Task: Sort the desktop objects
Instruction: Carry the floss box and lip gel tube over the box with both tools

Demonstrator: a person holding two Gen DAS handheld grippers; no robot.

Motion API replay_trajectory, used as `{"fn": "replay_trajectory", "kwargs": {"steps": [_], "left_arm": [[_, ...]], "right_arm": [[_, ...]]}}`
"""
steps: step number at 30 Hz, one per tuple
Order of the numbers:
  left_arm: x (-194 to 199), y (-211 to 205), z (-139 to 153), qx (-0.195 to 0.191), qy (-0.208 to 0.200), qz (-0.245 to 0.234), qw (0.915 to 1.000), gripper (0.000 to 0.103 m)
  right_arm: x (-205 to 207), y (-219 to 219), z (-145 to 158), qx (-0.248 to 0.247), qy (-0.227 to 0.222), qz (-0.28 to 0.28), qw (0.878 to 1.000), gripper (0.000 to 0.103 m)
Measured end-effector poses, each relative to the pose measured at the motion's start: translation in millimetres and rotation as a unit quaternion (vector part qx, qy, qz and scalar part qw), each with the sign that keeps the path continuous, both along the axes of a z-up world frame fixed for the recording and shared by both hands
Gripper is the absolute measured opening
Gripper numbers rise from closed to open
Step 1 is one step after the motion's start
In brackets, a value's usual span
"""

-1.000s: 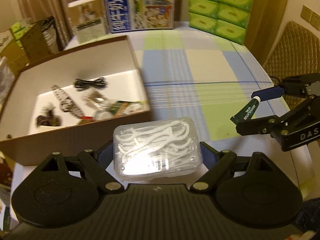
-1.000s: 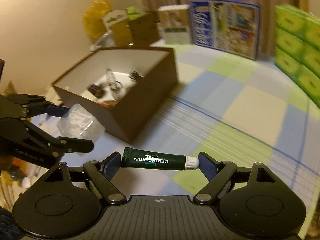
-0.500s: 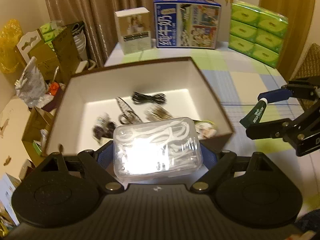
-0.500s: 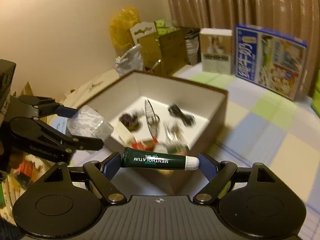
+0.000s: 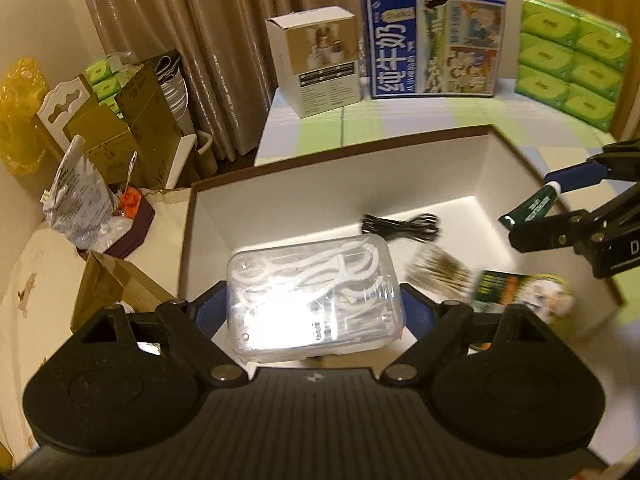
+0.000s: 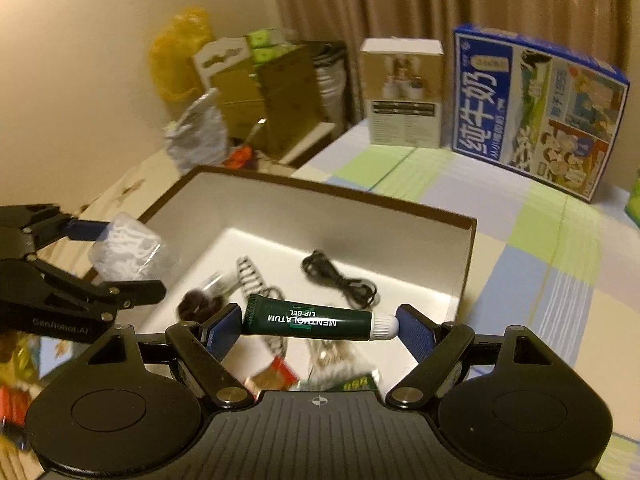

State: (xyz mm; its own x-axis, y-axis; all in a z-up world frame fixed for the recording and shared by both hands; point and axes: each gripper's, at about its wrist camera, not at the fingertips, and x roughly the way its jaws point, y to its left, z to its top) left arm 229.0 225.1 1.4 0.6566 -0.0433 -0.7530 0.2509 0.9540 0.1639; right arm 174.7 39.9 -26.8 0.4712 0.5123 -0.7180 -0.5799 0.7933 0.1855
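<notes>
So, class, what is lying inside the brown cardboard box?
In the brown cardboard box: a coiled black cable, a hair clip, a dark hair tie, blurred packets. The held floss case and lip gel tube cover the rest.

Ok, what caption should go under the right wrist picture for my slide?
Right gripper holds a dark green lip gel tube endwise over an open brown cardboard box holding a black coiled cable.

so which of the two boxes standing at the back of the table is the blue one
The milk carton box, printed with cartoon scenes and large white characters. The smaller box beside it, nearer the curtain, is white and tan.
</notes>
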Motion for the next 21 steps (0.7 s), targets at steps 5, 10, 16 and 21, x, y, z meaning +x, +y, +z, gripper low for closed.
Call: {"fn": "replay_trajectory", "kwargs": {"steps": [5, 10, 16, 21], "left_arm": [[41.5, 10.8, -12.7, 0.003, 0.005, -0.014, 0.9999, 0.086], [72.3, 14.1, -25.9, 0.005, 0.014, -0.022, 0.9996, 0.086], [97.8, 11.8, -39.7, 0.008, 0.025, -0.032, 0.9991, 0.086], [113.6, 7.7, -51.7, 0.009, 0.036, -0.035, 0.9987, 0.086]], "right_arm": [[25.5, 17.9, -11.0, -0.007, 0.007, -0.041, 0.999, 0.081], [44.8, 26.6, -22.8, -0.015, 0.018, -0.067, 0.997, 0.081], [57.4, 29.2, -34.4, -0.027, 0.025, -0.084, 0.996, 0.081], [65.7, 30.4, -40.2, -0.035, 0.028, -0.088, 0.995, 0.081]]}}
